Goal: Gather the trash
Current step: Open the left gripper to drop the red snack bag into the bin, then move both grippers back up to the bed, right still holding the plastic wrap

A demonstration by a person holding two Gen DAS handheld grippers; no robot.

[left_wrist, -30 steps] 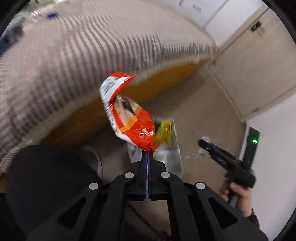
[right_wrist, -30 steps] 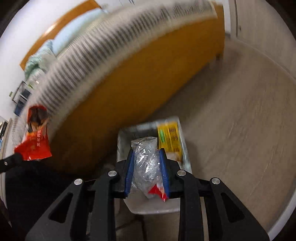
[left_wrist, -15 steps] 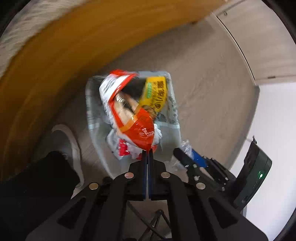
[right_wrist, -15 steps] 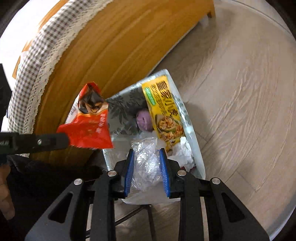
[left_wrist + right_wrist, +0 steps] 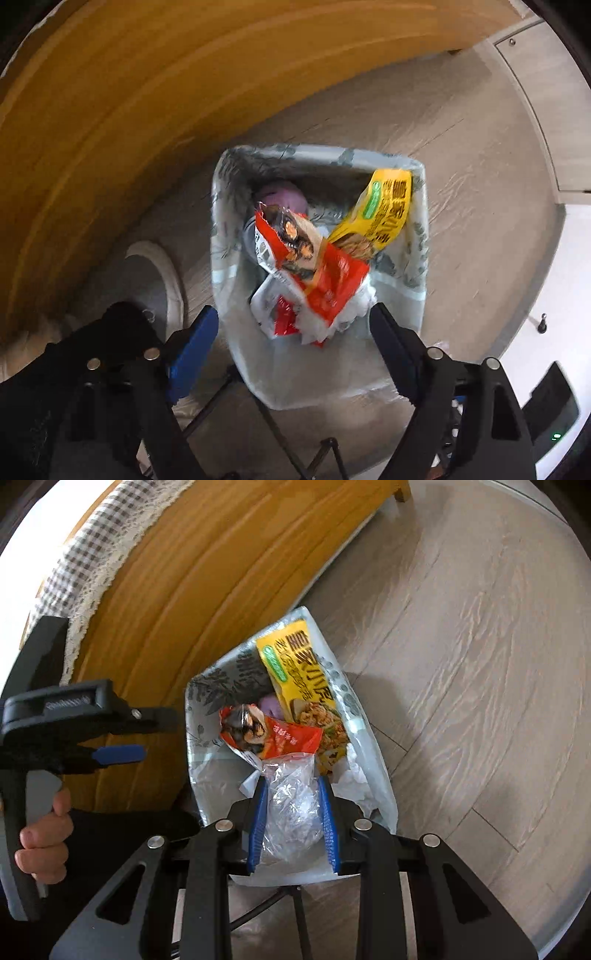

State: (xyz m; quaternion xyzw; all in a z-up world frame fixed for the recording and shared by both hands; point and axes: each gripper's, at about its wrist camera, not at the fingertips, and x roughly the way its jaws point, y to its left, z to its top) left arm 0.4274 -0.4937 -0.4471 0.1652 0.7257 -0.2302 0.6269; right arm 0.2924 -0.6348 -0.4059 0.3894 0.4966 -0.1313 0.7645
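A bin [image 5: 317, 152] lined with a leaf-patterned plastic bag stands on the floor beside a wooden bed frame. My left gripper [image 5: 293, 314] points straight down over it, jaws opening wide. The red snack bag [image 5: 314, 273] lies loose on the trash below, touching neither pad. A yellow food packet [image 5: 384, 214] leans on the bin's far wall, with a purple lump [image 5: 280, 195] beside it. In the right wrist view my right gripper [image 5: 291, 782] is shut on a crumpled clear plastic bag [image 5: 291, 808] above the bin [image 5: 190, 716]. The left gripper [image 5: 159, 734] hangs at the left, the red snack bag [image 5: 273, 734] just ahead.
The wooden bed frame [image 5: 221, 590] with a checked, lace-edged cloth [image 5: 85, 554] runs along the bin's left. A grey shoe [image 5: 159, 280] stands by the bin. A person's hand [image 5: 44, 834] holds the left gripper. Pale wood floor [image 5: 480, 701] lies to the right.
The left gripper came down over the bin, opened and let go of the red snack bag, which dropped onto the trash. The right gripper sank toward the bin, still gripping the clear bag.
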